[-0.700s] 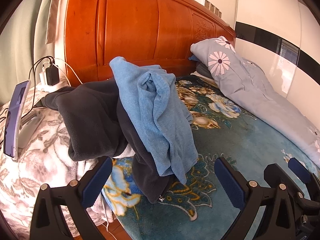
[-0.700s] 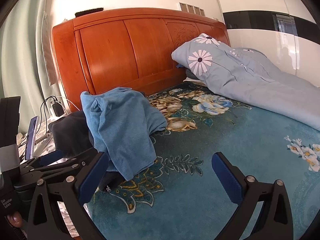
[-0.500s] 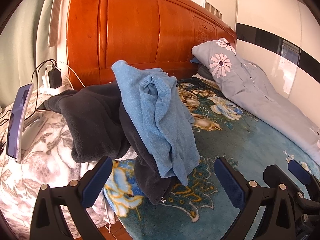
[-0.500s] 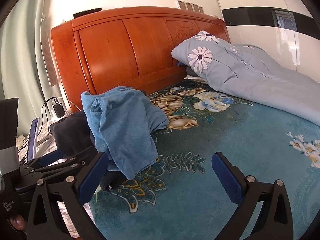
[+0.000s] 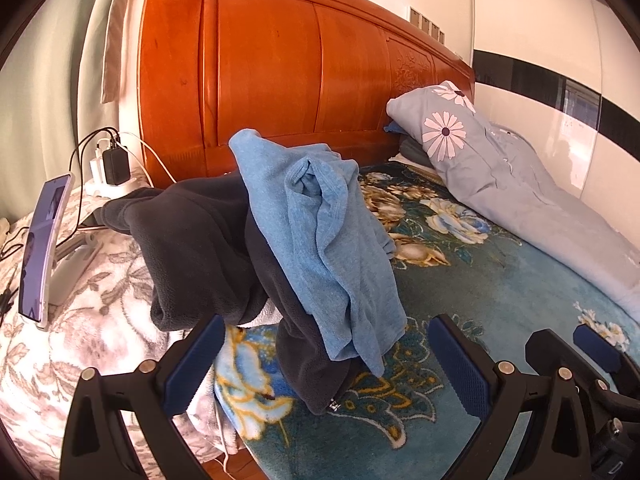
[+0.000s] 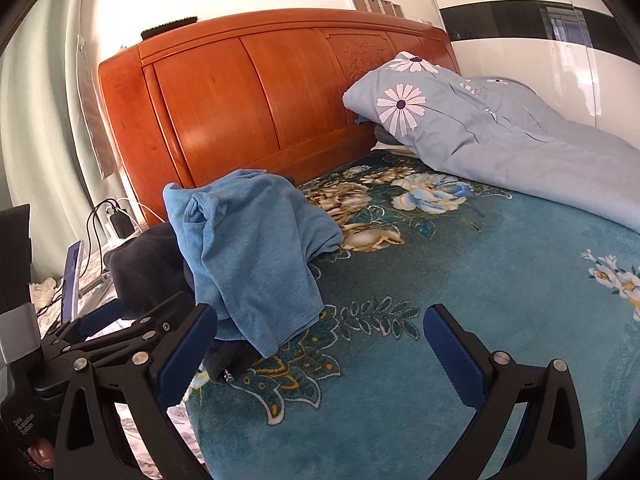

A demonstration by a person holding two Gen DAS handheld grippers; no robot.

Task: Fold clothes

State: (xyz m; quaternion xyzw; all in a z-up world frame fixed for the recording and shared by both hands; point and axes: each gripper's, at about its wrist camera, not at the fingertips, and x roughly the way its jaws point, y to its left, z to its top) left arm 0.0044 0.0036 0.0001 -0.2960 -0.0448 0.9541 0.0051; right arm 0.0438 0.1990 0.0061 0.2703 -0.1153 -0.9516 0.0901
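Observation:
A crumpled light blue garment [image 5: 320,232] [image 6: 252,256] lies heaped over a dark fleece garment [image 5: 192,240] [image 6: 148,272] at the left edge of the bed. My left gripper [image 5: 326,364] hangs open just in front of the pile, its blue pads apart with nothing between them. My right gripper [image 6: 320,354] is open too, over the teal floral blanket [image 6: 460,280] to the right of the pile. The left gripper's frame [image 6: 100,332] shows at the lower left of the right wrist view, and the right gripper's frame [image 5: 580,364] shows at the lower right of the left wrist view.
An orange wooden headboard [image 5: 280,80] stands behind the pile. A grey daisy-print duvet [image 6: 480,128] lies along the right side of the bed. Left of the bed, a phone on a stand [image 5: 44,248] and a charger with cables [image 5: 112,164] rest on a grey floral cover.
Both grippers have shifted slightly, so the clothes pile and headboard sit a little differently in view. Both stay open; the garments have not moved.

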